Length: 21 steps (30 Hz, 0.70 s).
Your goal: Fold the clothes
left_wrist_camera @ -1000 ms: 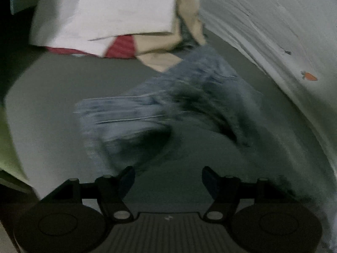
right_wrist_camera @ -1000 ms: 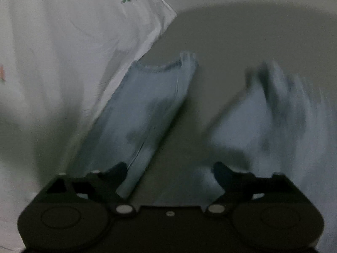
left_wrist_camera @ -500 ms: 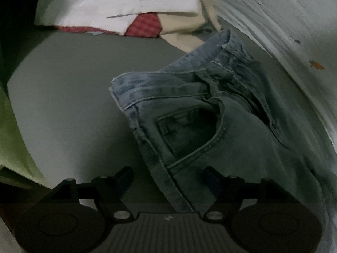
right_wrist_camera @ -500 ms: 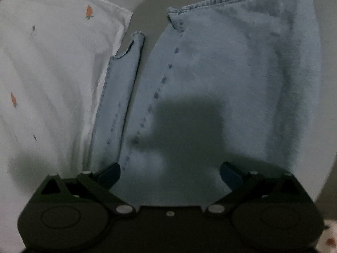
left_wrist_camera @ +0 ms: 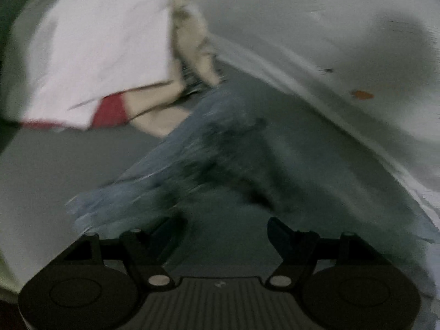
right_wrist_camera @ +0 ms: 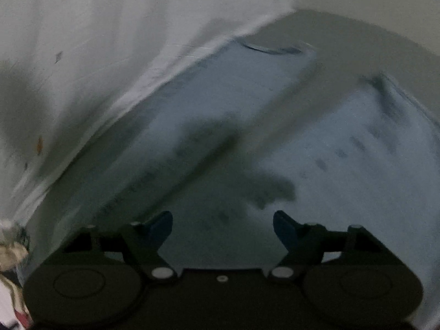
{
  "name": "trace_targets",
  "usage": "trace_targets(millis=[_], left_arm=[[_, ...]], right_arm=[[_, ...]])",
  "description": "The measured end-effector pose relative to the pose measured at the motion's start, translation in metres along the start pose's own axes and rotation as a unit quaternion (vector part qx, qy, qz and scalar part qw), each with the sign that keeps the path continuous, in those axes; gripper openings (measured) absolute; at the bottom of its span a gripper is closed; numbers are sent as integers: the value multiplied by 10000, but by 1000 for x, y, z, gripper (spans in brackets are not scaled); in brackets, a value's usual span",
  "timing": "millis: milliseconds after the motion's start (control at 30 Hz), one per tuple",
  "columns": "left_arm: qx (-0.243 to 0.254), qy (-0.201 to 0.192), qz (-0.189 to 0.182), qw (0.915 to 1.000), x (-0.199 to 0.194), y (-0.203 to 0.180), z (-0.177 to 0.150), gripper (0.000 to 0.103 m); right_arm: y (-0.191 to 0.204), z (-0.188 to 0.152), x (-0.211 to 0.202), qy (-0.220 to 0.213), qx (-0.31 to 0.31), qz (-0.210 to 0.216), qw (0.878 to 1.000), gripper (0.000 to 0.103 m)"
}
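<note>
Left wrist | grey surface [left_wrist_camera: 55,170] under jeans [left_wrist_camera: 220,148], white sheet [left_wrist_camera: 330,27] beside | both grippers wide, empty

Grey surface [left_wrist_camera: 55,170], blue jeans [right_wrist_camera: 225,101], white printed sheet [right_wrist_camera: 110,41], folded clothes [left_wrist_camera: 96,55]

Left gripper [left_wrist_camera: 227,228] black, ribbed centre plate, two round side discs, silver pivot screws, dark fingers [left_wrist_camera: 277,227]; right gripper [right_wrist_camera: 222,221] black, smooth body, blue-tinted fingertips [right_wrist_camera: 283,224]

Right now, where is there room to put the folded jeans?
Bare grey surface lies left of the jeans, below the white cloth pile. Another strip lies beyond the leg ends. The printed sheet crowds the other side.
</note>
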<state>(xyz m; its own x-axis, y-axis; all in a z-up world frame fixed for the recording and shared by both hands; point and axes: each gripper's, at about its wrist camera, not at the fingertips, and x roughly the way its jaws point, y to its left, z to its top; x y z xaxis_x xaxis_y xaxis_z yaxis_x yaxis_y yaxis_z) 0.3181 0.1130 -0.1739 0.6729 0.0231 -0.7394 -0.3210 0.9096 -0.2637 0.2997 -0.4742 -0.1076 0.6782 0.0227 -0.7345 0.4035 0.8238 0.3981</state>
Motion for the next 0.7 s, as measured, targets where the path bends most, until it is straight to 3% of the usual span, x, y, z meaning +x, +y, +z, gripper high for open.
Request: trace_targets(millis=[167, 333, 533, 700], left_arm=[[268, 381, -633, 9969, 45, -67, 18, 77], [1013, 821, -1014, 9863, 116, -161, 25, 77], [2220, 1160, -1405, 9579, 165, -261, 3, 77], [2907, 1283, -1335, 9387, 165, -284, -37, 78]], right_arm=[[65, 46, 59, 151, -898, 73, 9958, 80], [136, 79, 122, 186, -1939, 243, 9805, 81], [193, 88, 197, 389, -2950, 506, 9533, 81], [170, 58, 207, 714, -3575, 295, 9307, 78]])
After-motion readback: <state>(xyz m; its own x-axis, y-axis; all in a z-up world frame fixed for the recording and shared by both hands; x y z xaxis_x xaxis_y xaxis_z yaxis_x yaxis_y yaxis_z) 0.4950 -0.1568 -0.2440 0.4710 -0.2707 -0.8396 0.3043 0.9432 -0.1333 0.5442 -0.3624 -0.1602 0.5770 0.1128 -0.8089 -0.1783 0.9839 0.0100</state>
